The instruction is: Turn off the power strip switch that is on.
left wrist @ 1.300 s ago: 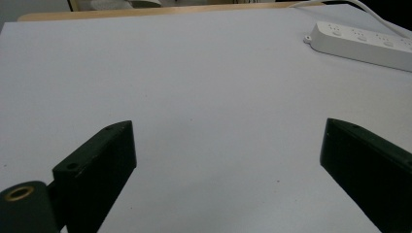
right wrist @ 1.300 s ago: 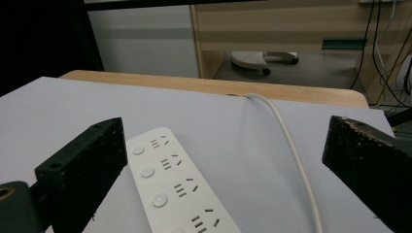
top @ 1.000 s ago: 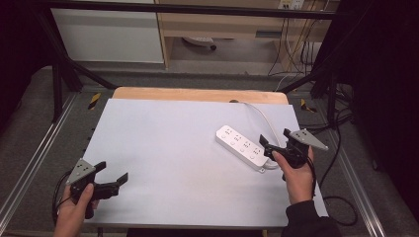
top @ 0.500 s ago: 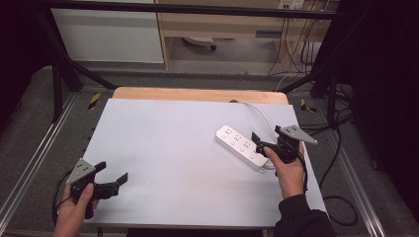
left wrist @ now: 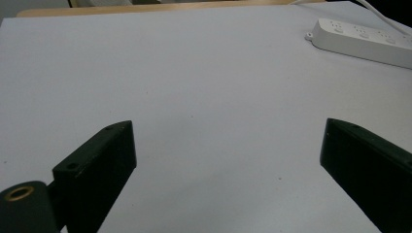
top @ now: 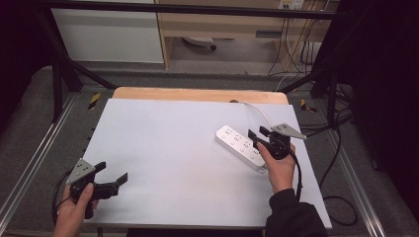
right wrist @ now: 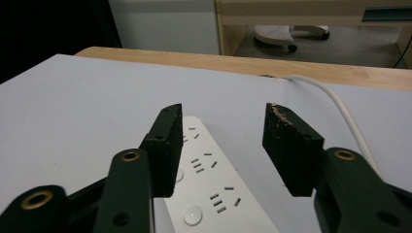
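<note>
Since a second ago my right gripper (top: 258,135) has slid toward ten o'clock over the white power strip (top: 240,146), jaws parted, empty. My left gripper (left wrist: 228,165) gapes wide over matte grey worktop (left wrist: 194,87). Right gripper view: smooth plastic strip, round buttons, beneath the jaws.

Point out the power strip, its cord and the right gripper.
power strip (top: 240,146): high view, middle of its white top face.
cord (right wrist: 344,114): right gripper view, on its bend.
right gripper (top: 259,134): high view, midway between its fingertips.
</note>
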Demonstrator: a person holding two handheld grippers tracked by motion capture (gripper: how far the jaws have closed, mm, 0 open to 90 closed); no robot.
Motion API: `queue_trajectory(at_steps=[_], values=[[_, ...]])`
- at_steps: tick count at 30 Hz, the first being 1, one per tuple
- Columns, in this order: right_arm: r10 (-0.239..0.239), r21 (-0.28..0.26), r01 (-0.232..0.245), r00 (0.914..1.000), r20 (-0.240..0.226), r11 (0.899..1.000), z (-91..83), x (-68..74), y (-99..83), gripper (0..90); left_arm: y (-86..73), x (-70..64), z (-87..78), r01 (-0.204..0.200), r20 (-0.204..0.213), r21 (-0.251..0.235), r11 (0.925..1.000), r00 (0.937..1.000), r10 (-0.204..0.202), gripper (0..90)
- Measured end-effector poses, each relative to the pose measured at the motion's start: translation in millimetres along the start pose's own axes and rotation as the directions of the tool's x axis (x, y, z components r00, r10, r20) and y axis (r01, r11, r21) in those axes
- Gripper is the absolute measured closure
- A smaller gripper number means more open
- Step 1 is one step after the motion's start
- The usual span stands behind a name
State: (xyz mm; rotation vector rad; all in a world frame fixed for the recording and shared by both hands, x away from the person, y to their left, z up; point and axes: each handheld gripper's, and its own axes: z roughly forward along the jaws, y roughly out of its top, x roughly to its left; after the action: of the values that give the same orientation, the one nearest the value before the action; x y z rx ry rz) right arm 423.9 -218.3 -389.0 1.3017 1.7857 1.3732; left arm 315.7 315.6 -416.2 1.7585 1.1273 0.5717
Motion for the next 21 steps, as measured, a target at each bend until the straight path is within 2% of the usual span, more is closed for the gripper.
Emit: queue_trajectory(at_steps=[2, 5, 11, 18, 21], values=[[-0.003, 0.0, 0.003, 1.0, 0.001, 1.0, 2.4, 0.9, -1.4, 54.8, 0.0, 0.0, 0.0, 0.0, 0.0, 0.0, 1.0, 1.0, 0.0, 6.0], [-0.034, 0.005, 0.034, 0.9994, 0.009, 0.999, 6.6, 3.7, -4.4, 63.2, 0.0, 0.2, 0.1, 0.0, -0.001, -0.002, 1.0, 1.0, 0.0, 6.0], [-0.031, 0.026, 0.03, 0.9994, 0.014, 0.999, 16.4, 7.2, -12.8, 76.2, 0.0, 0.1, -0.2, 0.001, -0.003, -0.003, 1.0, 1.0, -0.001, 6.1], [-0.034, 0.042, 0.032, 0.9988, 0.036, 0.999, 22.3, 10.7, -21.6, 85.5, 0.2, 0.1, -0.5, 0.001, -0.003, -0.006, 1.0, 1.0, -0.001, 6.0], [-0.04, 0.055, 0.039, 0.999, 0.019, 0.998, 24.2, 12.2, -24.4, 89.5, 0.4, 0.1, -0.7, -0.001, -0.002, -0.007, 1.0, 1.0, 0.001, 6.0]])
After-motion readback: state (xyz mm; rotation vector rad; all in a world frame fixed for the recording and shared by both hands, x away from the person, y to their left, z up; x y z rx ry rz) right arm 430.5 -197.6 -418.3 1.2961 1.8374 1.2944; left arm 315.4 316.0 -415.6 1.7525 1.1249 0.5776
